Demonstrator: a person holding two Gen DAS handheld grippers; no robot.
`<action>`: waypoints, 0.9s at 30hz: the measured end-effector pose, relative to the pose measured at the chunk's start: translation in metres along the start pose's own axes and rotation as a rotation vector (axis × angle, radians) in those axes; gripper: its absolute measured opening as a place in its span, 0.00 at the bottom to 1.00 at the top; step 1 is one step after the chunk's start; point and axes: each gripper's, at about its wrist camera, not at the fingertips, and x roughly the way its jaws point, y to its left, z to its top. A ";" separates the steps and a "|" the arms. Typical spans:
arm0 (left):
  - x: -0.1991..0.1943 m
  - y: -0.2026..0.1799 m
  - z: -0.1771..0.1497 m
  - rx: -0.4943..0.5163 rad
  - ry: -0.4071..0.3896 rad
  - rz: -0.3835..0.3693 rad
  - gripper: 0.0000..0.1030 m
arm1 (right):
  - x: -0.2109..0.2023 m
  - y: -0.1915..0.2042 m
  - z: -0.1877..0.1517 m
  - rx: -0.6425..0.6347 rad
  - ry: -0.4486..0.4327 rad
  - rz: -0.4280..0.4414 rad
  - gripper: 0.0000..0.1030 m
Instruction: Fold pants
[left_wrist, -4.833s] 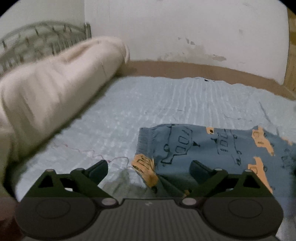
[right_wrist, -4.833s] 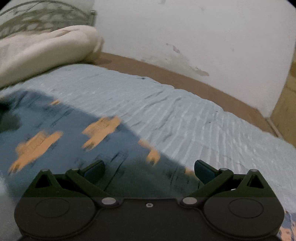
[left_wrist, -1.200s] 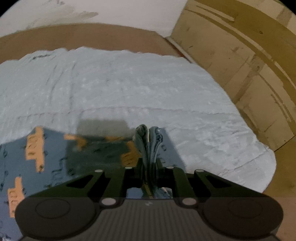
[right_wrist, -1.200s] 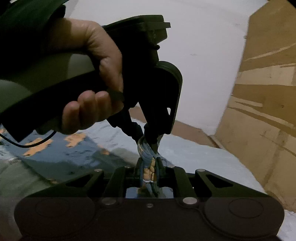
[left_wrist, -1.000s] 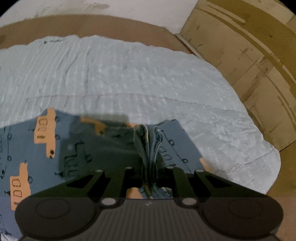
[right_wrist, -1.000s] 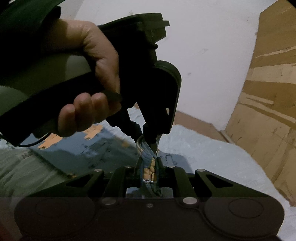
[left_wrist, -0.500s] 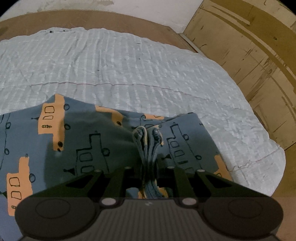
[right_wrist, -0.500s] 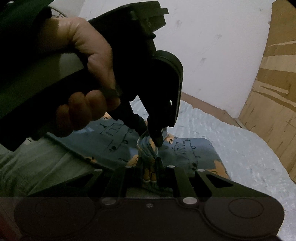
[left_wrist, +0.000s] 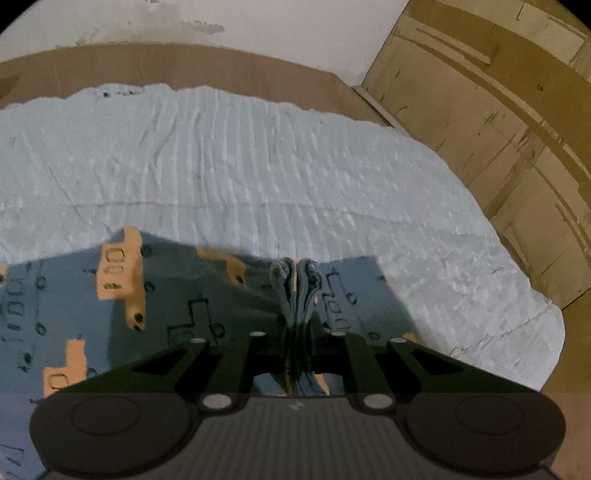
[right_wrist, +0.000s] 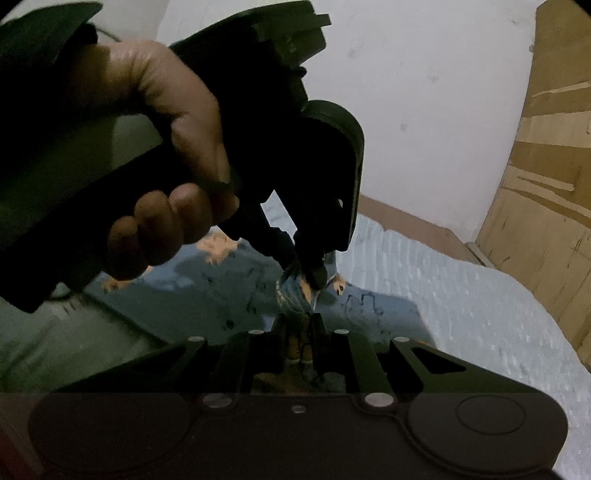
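Both the left gripper (left_wrist: 295, 328) and right gripper (right_wrist: 298, 332) stay clenched on the pants (left_wrist: 177, 295), whose bunched edge has been carried right over the bed (left_wrist: 258, 166), folding them nearly double.

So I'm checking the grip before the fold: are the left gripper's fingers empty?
No, the left gripper is clamped on a bunched edge of the blue pants.

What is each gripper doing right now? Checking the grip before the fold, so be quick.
Left gripper: closing on a bunched edge of the blue-grey printed cotton pants.
Right gripper: shut on the same pants.
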 end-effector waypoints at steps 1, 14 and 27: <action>-0.005 0.000 0.002 0.000 -0.005 0.004 0.11 | -0.002 0.000 0.003 0.008 -0.007 0.003 0.13; -0.056 0.034 0.018 0.054 0.031 0.139 0.10 | -0.023 0.025 0.046 0.045 -0.090 0.117 0.13; -0.030 0.101 -0.016 -0.058 0.097 0.107 0.11 | 0.000 0.071 0.030 -0.021 0.007 0.230 0.13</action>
